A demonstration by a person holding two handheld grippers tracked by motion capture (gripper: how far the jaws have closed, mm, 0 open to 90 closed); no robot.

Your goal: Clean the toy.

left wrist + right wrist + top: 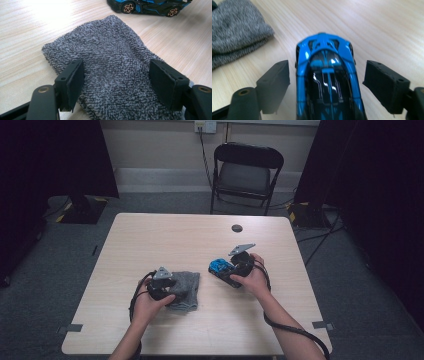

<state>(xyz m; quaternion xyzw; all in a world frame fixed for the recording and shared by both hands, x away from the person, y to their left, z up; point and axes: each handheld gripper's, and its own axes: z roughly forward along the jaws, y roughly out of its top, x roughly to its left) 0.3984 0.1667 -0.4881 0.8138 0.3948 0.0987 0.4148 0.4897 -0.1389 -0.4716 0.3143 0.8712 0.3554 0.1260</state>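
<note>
cloth (112, 62): grey, nubby terry, folded; left gripper (116, 82) fingers spread, resting on it
toy car (327, 82): glossy blue-black, between right gripper (325, 85) fingers, spread clear
worktop (165, 240): pale woodgrain

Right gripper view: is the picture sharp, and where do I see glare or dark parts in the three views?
Right gripper view: the car and both claw jaws look soft and a little blurred, with white glints on the car's roof. Left gripper view: the towel weave is sharp, but the table is washed out at the top left. High view: the table is evenly lit, while the room's sides are very dark.
</note>
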